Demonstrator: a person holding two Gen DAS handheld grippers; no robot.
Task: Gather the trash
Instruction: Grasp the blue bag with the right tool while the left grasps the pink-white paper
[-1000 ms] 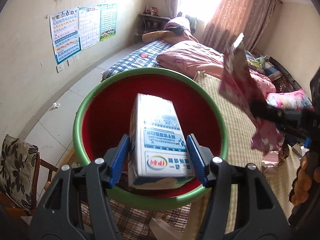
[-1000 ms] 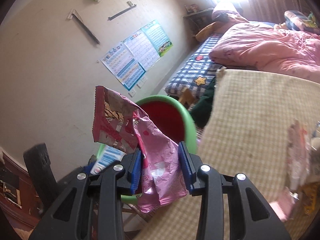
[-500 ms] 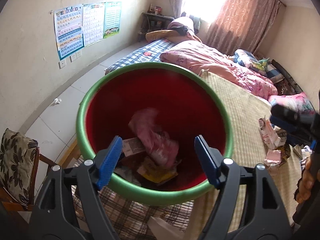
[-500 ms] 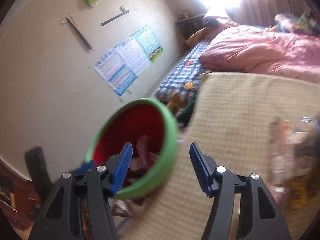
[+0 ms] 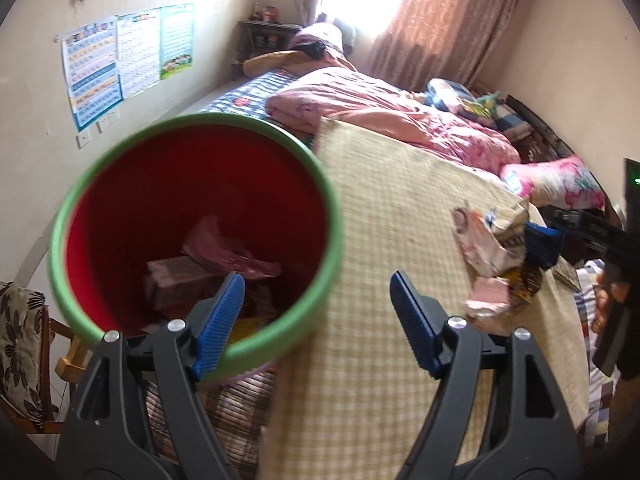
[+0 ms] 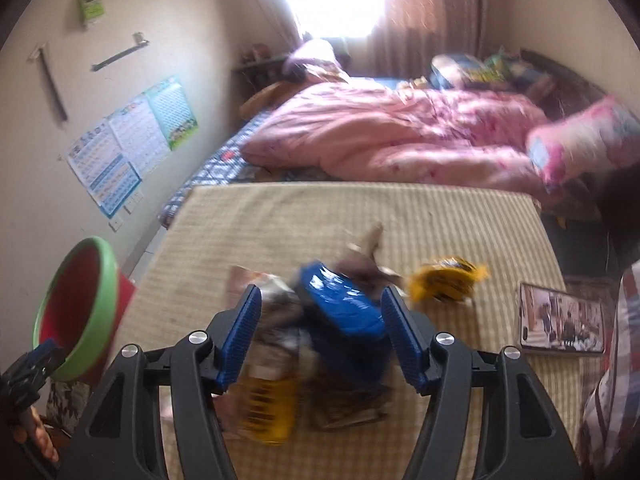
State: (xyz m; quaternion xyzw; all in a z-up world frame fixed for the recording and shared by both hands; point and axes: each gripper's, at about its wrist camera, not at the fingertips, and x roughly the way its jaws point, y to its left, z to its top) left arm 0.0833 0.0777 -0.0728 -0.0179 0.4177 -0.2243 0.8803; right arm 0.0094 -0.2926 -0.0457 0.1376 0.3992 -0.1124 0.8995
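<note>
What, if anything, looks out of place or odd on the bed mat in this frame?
A heap of crumpled wrappers lies loose on the checked mat, motion-blurred in the right wrist view. A phone lies flat beside it, not trash. Both the left gripper and right gripper are open.

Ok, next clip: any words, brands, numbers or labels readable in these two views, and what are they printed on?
None can be read.
Wall posters: rows of print, too small.
Carton in the red bin: faded, no text resolves.
Trash pile on the mat: wrappers, print blurred.
Blue packet and yellow wrapper: motion blur.
Green box on the wall: too small.
Phone: shows a picture, no legible text.
</note>
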